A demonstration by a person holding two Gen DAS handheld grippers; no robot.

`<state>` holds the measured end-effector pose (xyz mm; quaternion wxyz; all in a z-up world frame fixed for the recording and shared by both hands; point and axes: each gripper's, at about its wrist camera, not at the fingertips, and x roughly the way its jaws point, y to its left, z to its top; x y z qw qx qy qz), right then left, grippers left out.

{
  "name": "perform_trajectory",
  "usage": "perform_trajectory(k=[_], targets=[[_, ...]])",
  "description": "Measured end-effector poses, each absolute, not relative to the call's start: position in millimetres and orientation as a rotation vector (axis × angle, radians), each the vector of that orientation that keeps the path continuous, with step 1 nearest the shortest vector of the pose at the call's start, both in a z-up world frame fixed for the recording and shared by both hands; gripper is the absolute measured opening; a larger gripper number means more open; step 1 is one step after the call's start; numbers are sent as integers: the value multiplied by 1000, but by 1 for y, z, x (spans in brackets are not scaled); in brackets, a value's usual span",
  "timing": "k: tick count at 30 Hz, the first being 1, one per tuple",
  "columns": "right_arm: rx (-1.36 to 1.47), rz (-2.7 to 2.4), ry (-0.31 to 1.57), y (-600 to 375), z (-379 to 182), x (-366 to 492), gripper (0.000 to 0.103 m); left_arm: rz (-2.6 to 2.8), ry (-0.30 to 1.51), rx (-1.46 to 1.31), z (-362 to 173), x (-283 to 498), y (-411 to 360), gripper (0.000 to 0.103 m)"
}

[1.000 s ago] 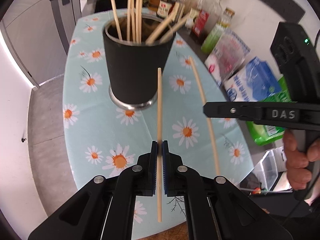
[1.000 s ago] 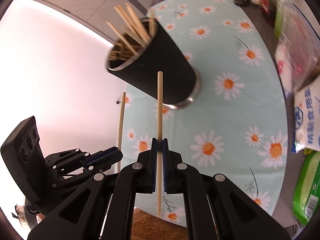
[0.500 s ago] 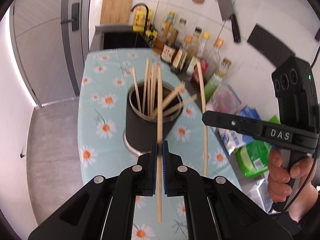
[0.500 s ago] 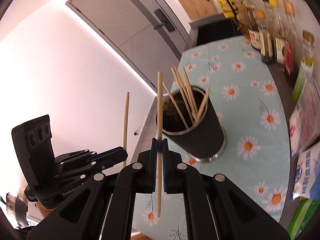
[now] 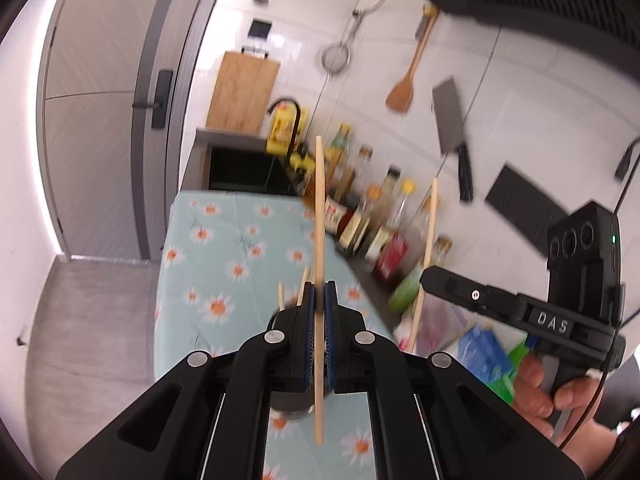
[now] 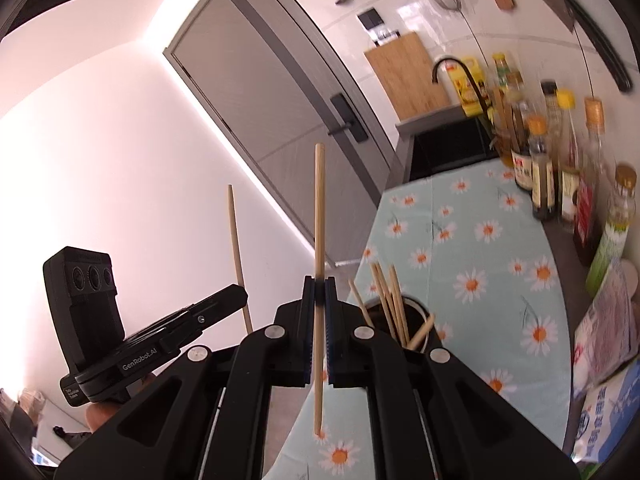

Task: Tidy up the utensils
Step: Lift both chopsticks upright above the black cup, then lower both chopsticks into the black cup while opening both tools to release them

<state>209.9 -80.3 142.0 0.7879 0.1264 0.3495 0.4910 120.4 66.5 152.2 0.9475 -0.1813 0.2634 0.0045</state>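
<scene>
Left claw is clamped on one chopstick, held upright. Right claw is clamped on a second chopstick. The black holder, apparently half hidden, stands on the tabletop at 4 o'clock of the right claw.

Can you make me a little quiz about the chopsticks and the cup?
1. True or false: each hand-held gripper, left and right, is shut on a chopstick.
2. Where do the other chopsticks stand? A) in the black cup B) flat on the cloth C) in a bottle
3. What pattern is on the cloth?

Key: 1 true; 2 A; 3 daisies.
</scene>
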Motion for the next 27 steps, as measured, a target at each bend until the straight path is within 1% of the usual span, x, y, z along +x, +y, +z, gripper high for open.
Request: perform_trajectory(k=[7,14,15,17,19,20,21,27], targets=[[223,1003,568,-67,161,216,6,-19,378,-428,152,135,81,4],[174,968,532,-53,149,228,6,-47,303,-432,140,152,83,4],[164,954,526,-51,147,230,9,-57,302,-440,138,155,85,5],[156,948,521,-49,142,232,23,-37,298,-435,136,159,85,6],[155,936,528,-49,138,236,23,-51,303,-443,133,163,88,11],[161,937,534,-50,137,237,23,-52,307,-450,131,164,89,19],[171,936,539,-51,136,238,23,-53,309,-455,131,164,90,22],[172,929,537,-60,140,236,26,-66,334,-436,130,163,90,22]])
